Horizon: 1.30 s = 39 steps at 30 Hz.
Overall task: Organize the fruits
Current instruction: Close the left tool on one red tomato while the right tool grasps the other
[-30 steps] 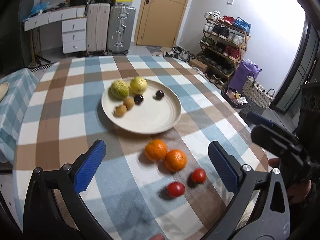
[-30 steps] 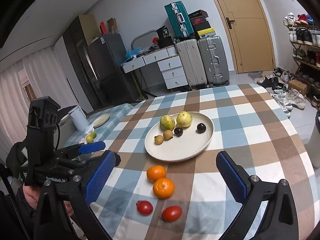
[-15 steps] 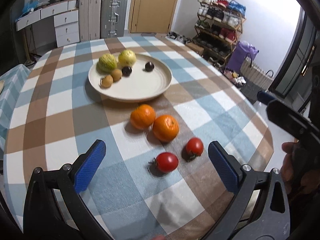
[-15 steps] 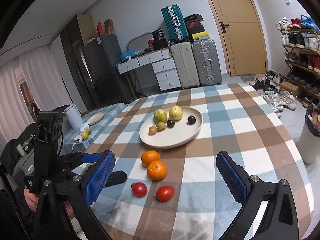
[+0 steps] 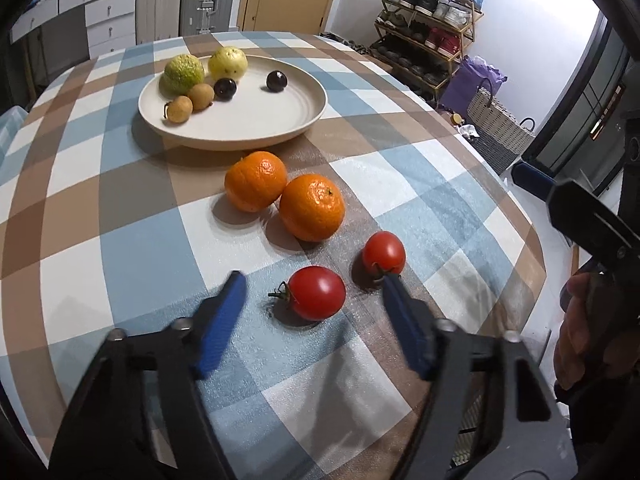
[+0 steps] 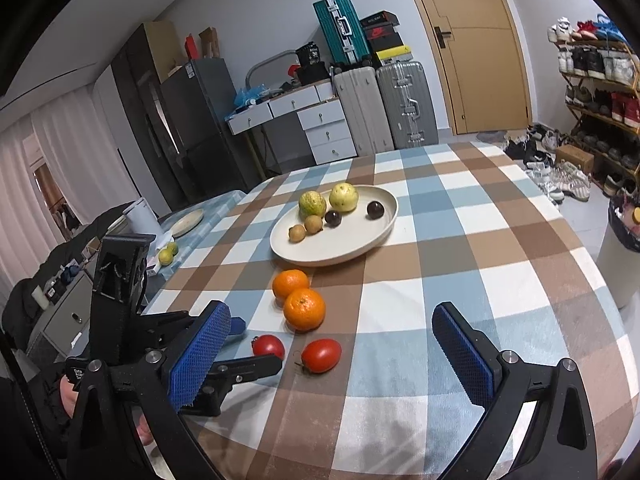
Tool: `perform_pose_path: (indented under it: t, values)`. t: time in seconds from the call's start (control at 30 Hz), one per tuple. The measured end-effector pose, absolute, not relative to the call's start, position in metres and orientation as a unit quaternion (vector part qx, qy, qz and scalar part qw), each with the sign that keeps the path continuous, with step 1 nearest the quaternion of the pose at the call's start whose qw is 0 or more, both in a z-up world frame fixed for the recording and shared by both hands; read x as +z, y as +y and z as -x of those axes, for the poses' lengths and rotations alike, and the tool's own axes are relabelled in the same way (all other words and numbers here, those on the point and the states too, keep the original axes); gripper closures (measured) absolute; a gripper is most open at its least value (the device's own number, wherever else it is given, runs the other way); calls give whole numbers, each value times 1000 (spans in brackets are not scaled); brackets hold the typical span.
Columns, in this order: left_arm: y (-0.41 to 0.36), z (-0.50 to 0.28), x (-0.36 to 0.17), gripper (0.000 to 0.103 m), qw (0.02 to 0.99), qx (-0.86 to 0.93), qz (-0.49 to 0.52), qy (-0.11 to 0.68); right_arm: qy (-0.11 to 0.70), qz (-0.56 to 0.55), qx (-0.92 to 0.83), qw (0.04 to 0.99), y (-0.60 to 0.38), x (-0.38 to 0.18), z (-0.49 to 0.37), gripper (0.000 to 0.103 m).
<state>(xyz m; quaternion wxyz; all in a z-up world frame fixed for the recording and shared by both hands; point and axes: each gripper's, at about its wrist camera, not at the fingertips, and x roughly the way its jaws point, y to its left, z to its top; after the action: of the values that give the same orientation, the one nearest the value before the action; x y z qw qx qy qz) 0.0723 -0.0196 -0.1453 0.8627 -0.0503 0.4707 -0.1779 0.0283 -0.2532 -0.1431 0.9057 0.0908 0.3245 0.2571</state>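
Note:
Two red tomatoes and two oranges lie on the checked tablecloth in front of a cream plate that holds several small fruits. My left gripper is open and low over the table, its blue fingers either side of the near tomato, not touching it. The second tomato lies just beyond the right finger. The oranges sit touching each other. In the right wrist view my right gripper is open and empty above the table's near edge, with the tomatoes ahead and the left gripper at left.
The plate holds two green-yellow fruits, two brown ones and two dark ones at its far left side. The round table's edge drops off at the right. A shoe rack, a basket and suitcases stand beyond.
My left gripper has moved forward and down to the tomatoes, and its fingers have narrowed around the near one. The right gripper has drifted a little closer to the table.

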Motion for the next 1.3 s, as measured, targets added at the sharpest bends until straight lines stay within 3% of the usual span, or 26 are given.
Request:
perform_pose_path:
  t: [0.2, 1.17, 1.3]
  values:
    - [-22, -73, -150, 72, 856, -197, 52, 475, 330, -91, 256, 904, -253, -147, -30, 0]
    - [27, -60, -129, 78, 871, -205, 102, 435, 401, -81, 285, 867, -220, -192, -43, 1]
    - [36, -58, -126, 78, 873, -202, 109, 430, 413, -71, 283, 862, -213, -198, -48, 19]
